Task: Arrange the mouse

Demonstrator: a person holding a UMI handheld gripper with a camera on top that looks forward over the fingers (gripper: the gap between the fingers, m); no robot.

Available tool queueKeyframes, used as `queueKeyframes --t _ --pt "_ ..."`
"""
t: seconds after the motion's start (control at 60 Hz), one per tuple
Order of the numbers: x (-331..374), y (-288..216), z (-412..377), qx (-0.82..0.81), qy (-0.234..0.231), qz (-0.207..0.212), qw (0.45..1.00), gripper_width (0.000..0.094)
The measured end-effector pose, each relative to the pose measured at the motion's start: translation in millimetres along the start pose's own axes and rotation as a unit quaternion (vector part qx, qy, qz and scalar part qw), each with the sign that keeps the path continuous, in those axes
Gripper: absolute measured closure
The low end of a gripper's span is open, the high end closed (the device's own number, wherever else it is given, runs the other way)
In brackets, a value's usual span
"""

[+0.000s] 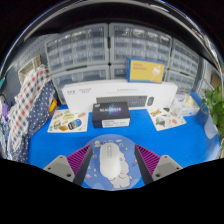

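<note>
**Between the fingers: one mouse, loosely framed**

Near the bench's front edge, one white mouse (109, 160) sits on the blue mat (60, 143) between the gripper's (110, 166) two spread fingers, seemingly not yet pinched. An off-centre squeeze could twist it loose. Farther back: one black box (111, 111), one white keyboard (108, 93).

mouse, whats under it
The mouse lies on a round pale pad over the blue mat, between the gripper fingers. The pad's middle is hidden beneath the mouse.
</note>
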State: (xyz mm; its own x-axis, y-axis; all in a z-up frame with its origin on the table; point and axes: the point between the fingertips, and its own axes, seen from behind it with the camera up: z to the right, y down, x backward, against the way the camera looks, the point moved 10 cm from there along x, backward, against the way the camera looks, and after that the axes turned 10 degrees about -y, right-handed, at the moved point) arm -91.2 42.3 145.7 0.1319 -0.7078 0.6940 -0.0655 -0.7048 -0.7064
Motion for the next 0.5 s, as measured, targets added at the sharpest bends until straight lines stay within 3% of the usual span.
queueKeyframes --t 0.2,0.5 --pt "77.6 -40.6 -10.6 0.015 -0.019 0.047 0.999 0.0086" --pt "144.6 -48.5 5.3 0.024 -0.03 0.084 0.996 0.0087"
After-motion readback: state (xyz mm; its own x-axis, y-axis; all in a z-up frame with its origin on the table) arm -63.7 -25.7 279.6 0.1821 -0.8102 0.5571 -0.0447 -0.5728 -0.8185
